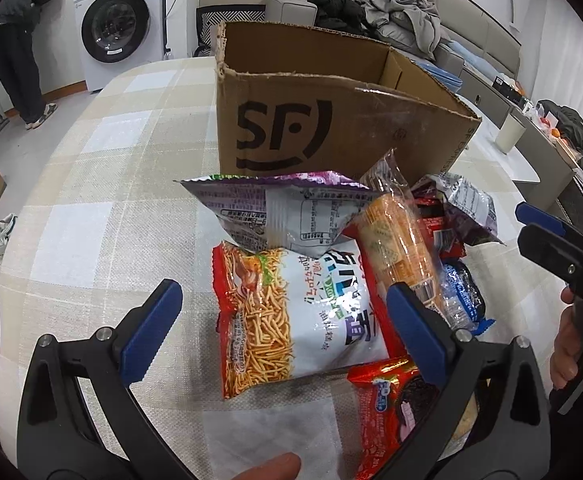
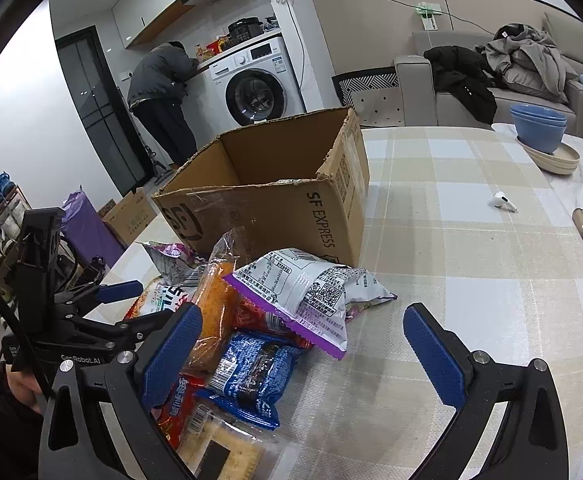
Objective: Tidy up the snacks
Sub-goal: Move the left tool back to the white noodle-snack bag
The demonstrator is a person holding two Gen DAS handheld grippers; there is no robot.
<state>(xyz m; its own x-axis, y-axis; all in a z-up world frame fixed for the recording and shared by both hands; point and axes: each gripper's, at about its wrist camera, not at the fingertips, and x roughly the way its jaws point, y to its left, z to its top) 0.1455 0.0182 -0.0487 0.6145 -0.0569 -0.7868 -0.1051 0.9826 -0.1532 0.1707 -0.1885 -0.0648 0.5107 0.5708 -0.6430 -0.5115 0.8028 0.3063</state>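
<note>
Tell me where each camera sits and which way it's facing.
Left wrist: on the left tongs, facing the noodle snack bag and cardboard box; open fingers and a thumb show.
Right wrist: on the right tongs, facing the blue packet and table; the left tongs show.
Shared: box, snacks.
</note>
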